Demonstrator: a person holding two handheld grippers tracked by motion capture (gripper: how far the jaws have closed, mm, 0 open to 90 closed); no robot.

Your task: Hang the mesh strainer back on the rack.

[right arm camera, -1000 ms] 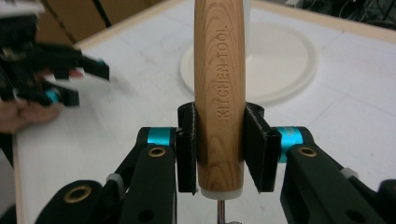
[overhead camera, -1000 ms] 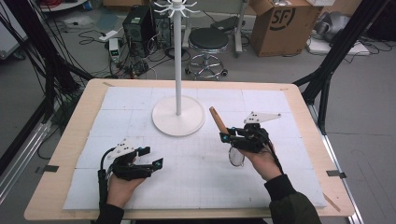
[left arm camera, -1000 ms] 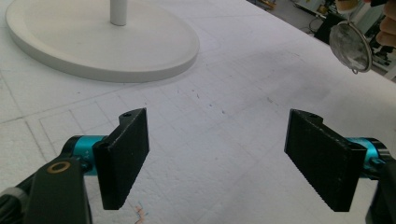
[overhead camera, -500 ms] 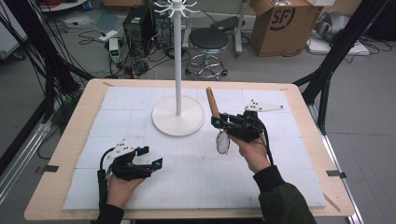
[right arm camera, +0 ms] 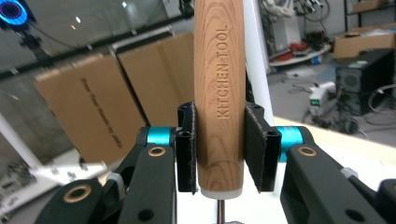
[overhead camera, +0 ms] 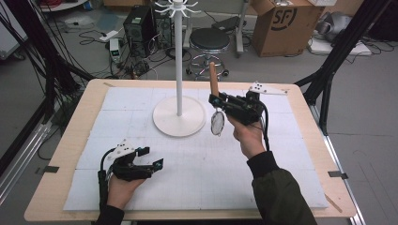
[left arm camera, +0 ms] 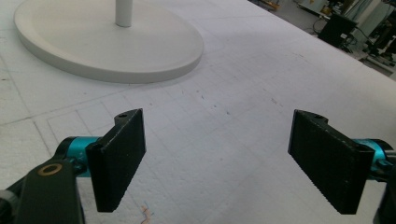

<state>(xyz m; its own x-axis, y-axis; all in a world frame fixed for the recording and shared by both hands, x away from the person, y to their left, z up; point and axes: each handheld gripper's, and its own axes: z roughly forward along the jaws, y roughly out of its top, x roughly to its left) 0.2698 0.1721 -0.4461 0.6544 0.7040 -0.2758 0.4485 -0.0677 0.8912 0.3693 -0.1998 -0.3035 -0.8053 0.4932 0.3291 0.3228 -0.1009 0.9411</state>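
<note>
- Since the earlier frames, you are raising the right gripper [overhead camera: 220, 102] up off the desk [overhead camera: 70, 140] and toward the white stand [overhead camera: 178, 70]; the strainer [overhead camera: 217, 123] it carries now hangs clear of the mat, its wooden handle [right arm camera: 218, 93] swung from tilted to upright.
- Your left gripper [overhead camera: 151, 161] is resting in the same near-left spot on the white mat [overhead camera: 234, 183], jaws standing wide apart with nothing between them.
- Right gripper is clamping the wooden handle near its lower end; in the right gripper view both pads are pressing the wood, which is stamped "KITCHEN TOOL".
- Strainer position: in the air, just right of the stand's post, mesh end [overhead camera: 217, 123] dangling below the gripper, over the mat beside the round base [overhead camera: 162, 123].
- Progress, as a judgement: pick-up is done and the lift is underway. Hanging looks to be what is left; the hooks [overhead camera: 174, 6] sit at the top of the post, well above the handle tip, so you are likely still needing more height before you can hook it and let go.
- Surface: gridded white mat covering a pale wood desk, bare apart from the stand.
- Room: grey floor with a black stool [overhead camera: 210, 41], a cardboard box [overhead camera: 281, 23], a computer tower [overhead camera: 139, 26] among loose cables, and black frame legs [overhead camera: 338, 56] at both sides.
</note>
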